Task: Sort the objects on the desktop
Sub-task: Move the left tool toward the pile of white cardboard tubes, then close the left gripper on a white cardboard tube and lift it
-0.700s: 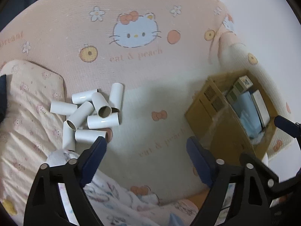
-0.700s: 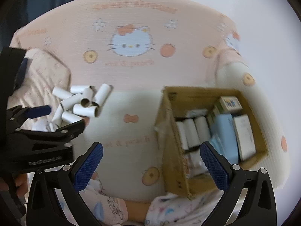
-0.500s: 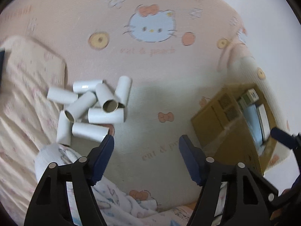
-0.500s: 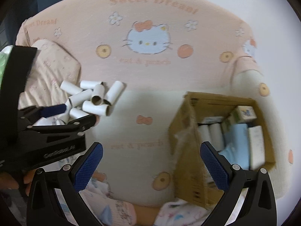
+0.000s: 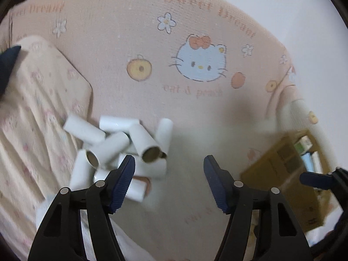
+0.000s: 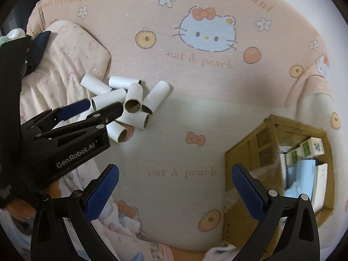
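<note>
A heap of several white cardboard tubes (image 5: 121, 143) lies on the pink Hello Kitty blanket (image 5: 195, 108); it also shows in the right wrist view (image 6: 130, 102). My left gripper (image 5: 169, 174) is open and empty, hovering just right of and above the heap, its left finger over the nearest tubes. In the right wrist view the left gripper (image 6: 95, 111) reaches over the heap's near side. My right gripper (image 6: 175, 184) is open and empty above bare blanket, between the heap and a cardboard box (image 6: 250, 152).
The open cardboard box holds small cartons and a blue pack (image 6: 304, 169); it also shows at the right of the left wrist view (image 5: 282, 163). A pale patterned pillow (image 5: 32, 108) lies left of the heap. Crumpled patterned cloth (image 6: 121, 221) lies at the near edge.
My left gripper has moved forward and left toward the tube heap, which now looks larger and nearer. My right gripper has shifted left; the box has slid toward the right of its view.
</note>
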`<move>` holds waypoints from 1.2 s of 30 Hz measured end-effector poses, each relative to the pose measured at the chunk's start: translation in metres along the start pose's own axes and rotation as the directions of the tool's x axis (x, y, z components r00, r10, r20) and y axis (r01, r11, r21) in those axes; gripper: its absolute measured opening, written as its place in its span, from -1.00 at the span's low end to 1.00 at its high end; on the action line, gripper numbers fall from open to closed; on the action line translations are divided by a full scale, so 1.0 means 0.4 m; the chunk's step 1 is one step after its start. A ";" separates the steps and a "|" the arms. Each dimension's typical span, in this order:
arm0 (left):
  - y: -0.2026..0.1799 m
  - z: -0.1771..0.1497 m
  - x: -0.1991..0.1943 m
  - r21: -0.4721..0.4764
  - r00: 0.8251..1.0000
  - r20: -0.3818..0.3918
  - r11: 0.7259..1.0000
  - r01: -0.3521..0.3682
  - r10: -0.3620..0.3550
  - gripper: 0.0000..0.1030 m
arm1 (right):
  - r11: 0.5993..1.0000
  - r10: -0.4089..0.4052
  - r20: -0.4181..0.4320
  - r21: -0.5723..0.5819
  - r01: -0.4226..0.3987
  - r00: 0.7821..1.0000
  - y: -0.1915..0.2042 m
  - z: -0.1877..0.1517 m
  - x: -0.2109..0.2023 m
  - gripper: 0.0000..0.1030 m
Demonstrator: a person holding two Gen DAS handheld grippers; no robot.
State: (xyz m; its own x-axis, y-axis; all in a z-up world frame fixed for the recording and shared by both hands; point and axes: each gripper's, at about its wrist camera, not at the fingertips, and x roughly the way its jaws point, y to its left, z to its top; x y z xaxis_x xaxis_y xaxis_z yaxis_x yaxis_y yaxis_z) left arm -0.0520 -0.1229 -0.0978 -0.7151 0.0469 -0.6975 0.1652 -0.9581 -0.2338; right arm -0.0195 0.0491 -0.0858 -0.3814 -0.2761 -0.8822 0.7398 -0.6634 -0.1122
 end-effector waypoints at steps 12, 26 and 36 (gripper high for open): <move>0.105 -0.004 0.142 -0.191 0.999 -0.035 0.981 -0.015 0.009 0.35 | 0.998 -0.003 0.009 -0.064 0.004 1.000 -0.005 0.045 0.151 0.99; 0.159 0.032 0.243 -0.296 0.987 -0.087 0.949 0.104 -0.135 0.35 | 0.971 0.227 0.201 0.027 -0.237 0.953 -0.028 0.084 0.293 0.99; 0.246 0.025 0.352 -0.501 0.954 -0.198 0.860 0.099 -0.225 0.15 | 0.928 0.344 0.223 0.071 -0.367 0.912 -0.018 0.139 0.374 0.96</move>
State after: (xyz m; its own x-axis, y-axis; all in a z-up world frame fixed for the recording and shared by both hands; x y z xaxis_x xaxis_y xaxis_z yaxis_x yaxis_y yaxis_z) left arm -0.1431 -0.2134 -0.2123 -0.5850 0.3159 -0.7470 0.4117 -0.6779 -0.6091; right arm -0.1128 -0.0260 -0.1915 -0.2175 -0.6350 -0.7413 0.7869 -0.5634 0.2517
